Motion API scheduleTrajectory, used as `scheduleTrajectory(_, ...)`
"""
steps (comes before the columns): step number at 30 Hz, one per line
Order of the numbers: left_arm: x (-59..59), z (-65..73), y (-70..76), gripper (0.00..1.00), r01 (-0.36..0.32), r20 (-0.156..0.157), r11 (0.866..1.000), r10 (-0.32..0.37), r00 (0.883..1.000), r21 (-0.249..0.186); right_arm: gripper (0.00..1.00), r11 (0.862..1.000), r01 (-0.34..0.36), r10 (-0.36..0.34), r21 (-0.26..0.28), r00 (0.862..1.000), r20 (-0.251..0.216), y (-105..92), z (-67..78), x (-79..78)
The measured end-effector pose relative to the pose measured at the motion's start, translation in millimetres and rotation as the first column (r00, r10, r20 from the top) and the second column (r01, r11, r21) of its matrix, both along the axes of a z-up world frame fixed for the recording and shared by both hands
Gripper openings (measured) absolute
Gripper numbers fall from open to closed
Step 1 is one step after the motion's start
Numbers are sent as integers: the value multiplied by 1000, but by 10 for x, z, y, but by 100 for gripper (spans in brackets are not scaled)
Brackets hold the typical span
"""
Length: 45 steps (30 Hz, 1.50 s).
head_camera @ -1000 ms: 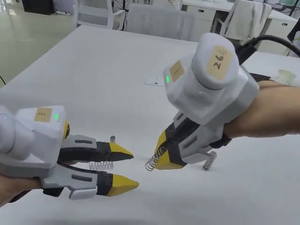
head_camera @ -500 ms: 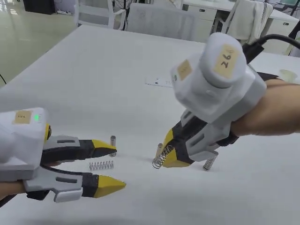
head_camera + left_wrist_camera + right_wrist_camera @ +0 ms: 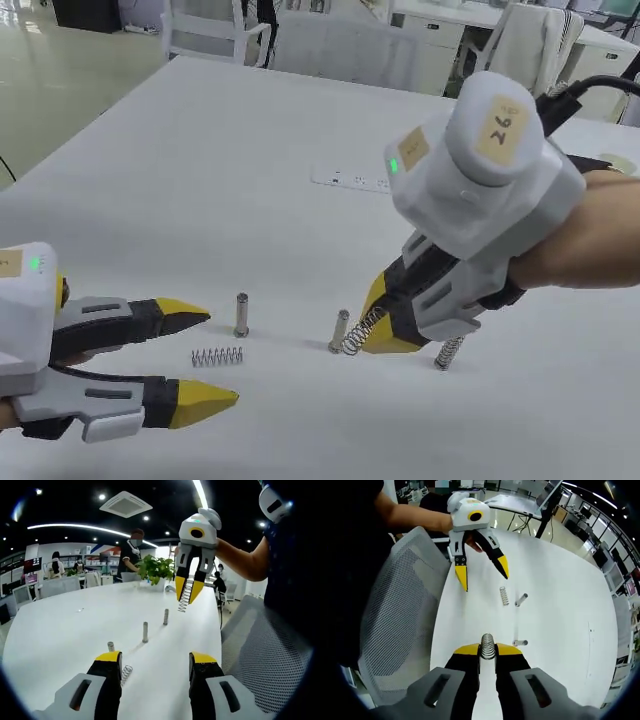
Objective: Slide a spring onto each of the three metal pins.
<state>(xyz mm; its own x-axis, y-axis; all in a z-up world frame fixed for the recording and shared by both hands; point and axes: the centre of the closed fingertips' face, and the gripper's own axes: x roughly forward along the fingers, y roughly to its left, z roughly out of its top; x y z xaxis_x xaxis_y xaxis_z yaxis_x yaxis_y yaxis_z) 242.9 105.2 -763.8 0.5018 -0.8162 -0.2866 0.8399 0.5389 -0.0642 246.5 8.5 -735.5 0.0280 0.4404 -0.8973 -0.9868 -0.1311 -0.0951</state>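
Broadly: white worktop [image 3: 250, 150], all the parts in its near half, well off the far edge.

Right gripper [image 3: 383, 328]: jaws clamped on one end of the held spring [image 3: 360, 333]. The free end slants down and sits just beside the top of the middle pin [image 3: 340, 330].

Left gripper [image 3: 156, 657]: jaws wide apart, holding nothing, low toward the near-left corner.

Left pin [image 3: 241, 314]: bare and upright.

Third pin [image 3: 165, 616]: looks to be already wearing a spring, which leans a little.

Loose spring [image 3: 217, 356]: flat on the worktop, just nearer than the left pin.

Risks, as I judge them:
- The held spring comes in slanted, not in line with the pin. Its mouth may catch the pin's rim, so the coil buckles or flicks out of the jaws.
- A sideways push may tip the middle pin. I cannot tell whether the pins are fixed.
- The grip is near one end only, so the spring may swivel.
- The left jaws are close to the loose spring and may nudge it away.
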Motion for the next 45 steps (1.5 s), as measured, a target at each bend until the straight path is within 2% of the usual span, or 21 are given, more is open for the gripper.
scheduleTrajectory(11,-2,-18,122,52,-34,4,999,34,999,-8,8,1000,28,-28,-6,999,19,-48,105,186)
scheduleTrajectory(19,9,-30,163,54,-41,8,999,41,999,-7,8,998,48,-47,-29,998,45,-65,153,396)
scheduleTrajectory(31,32,-35,170,55,-37,25,999,36,999,6,8,992,38,-30,-120,997,65,-24,-33,623)
scheduleTrajectory(38,24,-68,188,56,-31,35,999,29,999,36,8,989,36,-30,-142,998,46,24,-154,732)
scheduleTrajectory(45,21,-94,176,56,-23,40,998,21,999,59,8,984,31,-25,-177,999,33,30,-278,777)
